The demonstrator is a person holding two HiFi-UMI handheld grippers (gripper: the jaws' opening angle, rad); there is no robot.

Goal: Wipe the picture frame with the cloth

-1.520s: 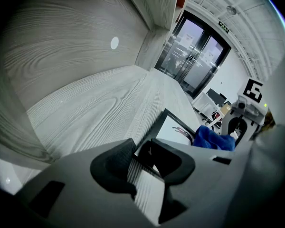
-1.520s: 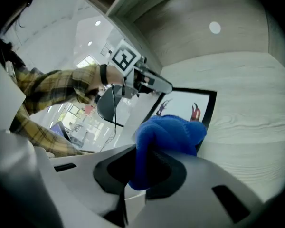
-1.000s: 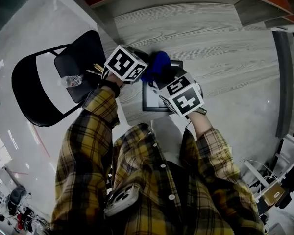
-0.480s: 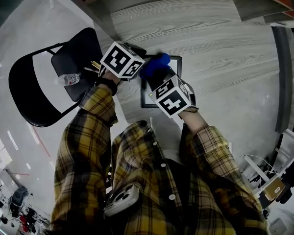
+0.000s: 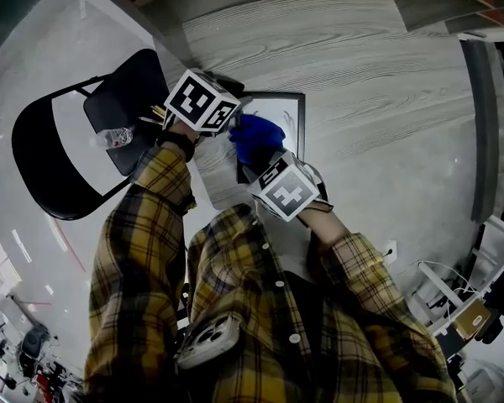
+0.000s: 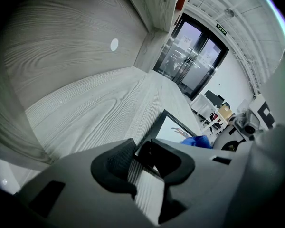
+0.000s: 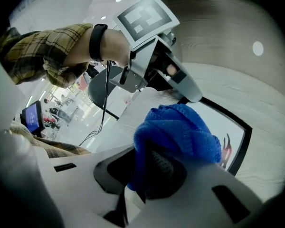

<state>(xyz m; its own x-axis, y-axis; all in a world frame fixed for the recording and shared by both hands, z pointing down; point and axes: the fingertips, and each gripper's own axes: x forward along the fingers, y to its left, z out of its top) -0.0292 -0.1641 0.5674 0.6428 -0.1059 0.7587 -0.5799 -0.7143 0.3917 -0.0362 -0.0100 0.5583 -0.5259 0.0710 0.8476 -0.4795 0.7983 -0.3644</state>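
Observation:
The black-edged picture frame (image 5: 277,107) lies flat on the grey wood-grain table (image 5: 378,74). My left gripper (image 5: 233,101) is shut on the frame's left edge; in the left gripper view its jaws (image 6: 143,158) pinch the black rim of the frame (image 6: 173,127). A bunched blue cloth (image 5: 254,138) sits on the glass, with my right gripper (image 5: 257,156) shut on it. In the right gripper view the cloth (image 7: 180,132) bulges out of that gripper (image 7: 145,167) over the white picture of the frame (image 7: 230,127). The frame's near part is hidden by the cloth and the gripper.
A black folding chair (image 5: 76,141) stands left of the table with a plastic bottle (image 5: 116,137) on its seat. The table's left edge runs close by the left gripper. Glass doors (image 6: 194,51) and desks show far off in the left gripper view.
My right gripper has drawn the blue cloth from the frame's far edge across the glass toward me. The left gripper has kept its hold on the frame's edge.

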